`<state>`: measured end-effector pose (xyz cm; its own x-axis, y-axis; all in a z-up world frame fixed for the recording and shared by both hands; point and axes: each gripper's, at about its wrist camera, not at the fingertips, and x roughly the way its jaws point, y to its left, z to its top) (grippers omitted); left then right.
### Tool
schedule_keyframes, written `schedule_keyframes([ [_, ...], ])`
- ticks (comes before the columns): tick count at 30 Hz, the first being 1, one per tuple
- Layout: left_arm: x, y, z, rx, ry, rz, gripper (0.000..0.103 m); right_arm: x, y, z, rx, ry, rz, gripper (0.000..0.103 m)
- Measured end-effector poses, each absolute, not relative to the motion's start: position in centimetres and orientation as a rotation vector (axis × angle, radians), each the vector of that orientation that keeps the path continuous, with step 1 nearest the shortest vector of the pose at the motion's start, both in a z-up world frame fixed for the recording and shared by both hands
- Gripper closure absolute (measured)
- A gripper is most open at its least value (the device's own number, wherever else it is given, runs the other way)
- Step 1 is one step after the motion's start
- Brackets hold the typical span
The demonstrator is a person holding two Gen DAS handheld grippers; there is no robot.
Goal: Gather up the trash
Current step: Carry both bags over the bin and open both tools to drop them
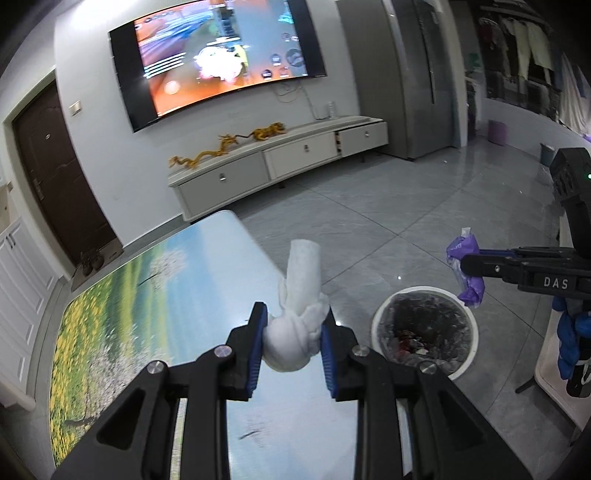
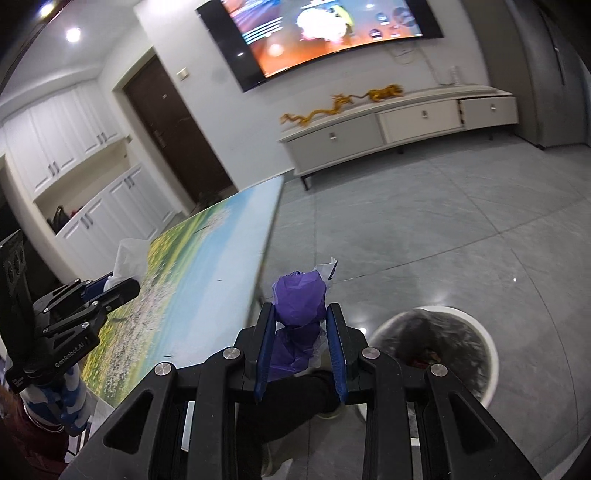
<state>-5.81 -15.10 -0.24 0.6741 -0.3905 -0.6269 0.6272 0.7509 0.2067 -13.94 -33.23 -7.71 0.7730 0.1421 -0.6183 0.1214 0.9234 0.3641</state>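
While over the table [image 1: 122, 295] edge, left gripper [image 1: 292, 345] pinches white tissue wad [image 1: 295, 321]; right gripper [image 2: 301, 345] clamps purple wrapper [image 2: 297, 299] above floor, near white trash bin [image 1: 384, 314] right of table.

a living room with pale walls [image 1: 110, 155] and a glossy grey tiled floor [image 1: 388, 206]. a large curved tv [image 1: 218, 59] hangs on the wall, showing a bright game. directly below the tv stands a long white cabinet [image 1: 280, 158] with three drawers; golden dragon figures [image 1: 221, 146] lie on top of it. left of the tv is a dark brown door [image 1: 55, 166], and further left white cupboards [image 2: 74, 155]. right of the tv stands a tall grey fridge [image 1: 410, 74]. in front of the tv, nearer the camera, a table [image 1: 155, 295] carries a meadow-and-sky print. ceiling spotlights [image 2: 72, 34] glow above the door.
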Motion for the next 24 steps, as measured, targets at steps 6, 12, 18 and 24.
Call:
schedule_keyframes([
  [6, -7.1, -18.4, -1.1, 0.477, 0.606, -0.645, 0.077, -15.9, -35.3, -9.0, 0.427, 0.693, -0.053, 0.075],
  [12, -7.8, -21.6, -2.2, 0.516, 0.625, -0.697, 0.077, -16.9, -37.2, -10.5, 0.442, 0.707, -0.103, 0.075],
  [18, -7.6, -24.5, -3.7, 0.539, 0.665, -0.744, 0.077, -16.9, -38.9, -11.8, 0.447, 0.737, -0.141, 0.075],
  [24, -6.7, -27.4, -5.9, 0.556, 0.733, -0.782, 0.077, -16.6, -40.4, -13.7, 0.471, 0.775, -0.175, 0.075],
])
